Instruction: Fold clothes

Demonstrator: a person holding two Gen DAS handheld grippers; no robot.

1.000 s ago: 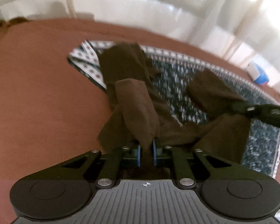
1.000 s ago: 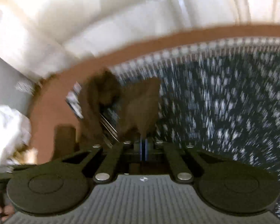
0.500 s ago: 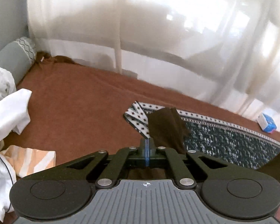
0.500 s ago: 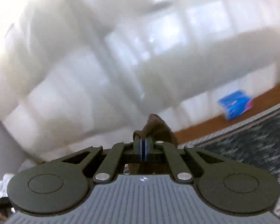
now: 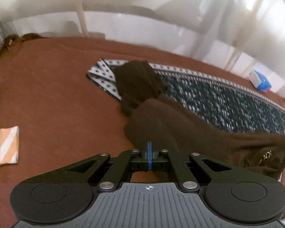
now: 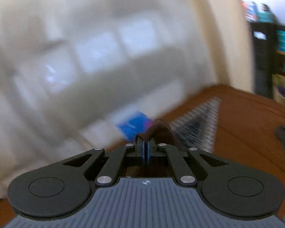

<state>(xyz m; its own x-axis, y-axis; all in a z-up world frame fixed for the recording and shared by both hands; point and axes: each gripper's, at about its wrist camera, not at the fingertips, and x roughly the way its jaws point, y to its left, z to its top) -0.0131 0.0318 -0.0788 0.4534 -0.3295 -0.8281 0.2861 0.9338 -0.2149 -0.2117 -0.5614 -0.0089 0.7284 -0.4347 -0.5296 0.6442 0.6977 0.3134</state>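
A dark brown garment stretches from my left gripper across the patterned mat toward the lower right of the left wrist view. My left gripper is shut on its near edge, blue pads pressed together. A folded end of the garment lies on the mat's far left corner. In the blurred right wrist view, my right gripper is shut on a bunched piece of the same brown garment, held up above the brown bed cover.
The brown bed cover carries an orange-and-white striped cloth at the left edge. A blue packet lies by the white curtain beyond the mat. A dark shelf unit stands at the right.
The right gripper swung up and to the right with the garment, which now stretches out sideways. The left gripper closed fully on the cloth, tilted up, then dipped back toward the mat.
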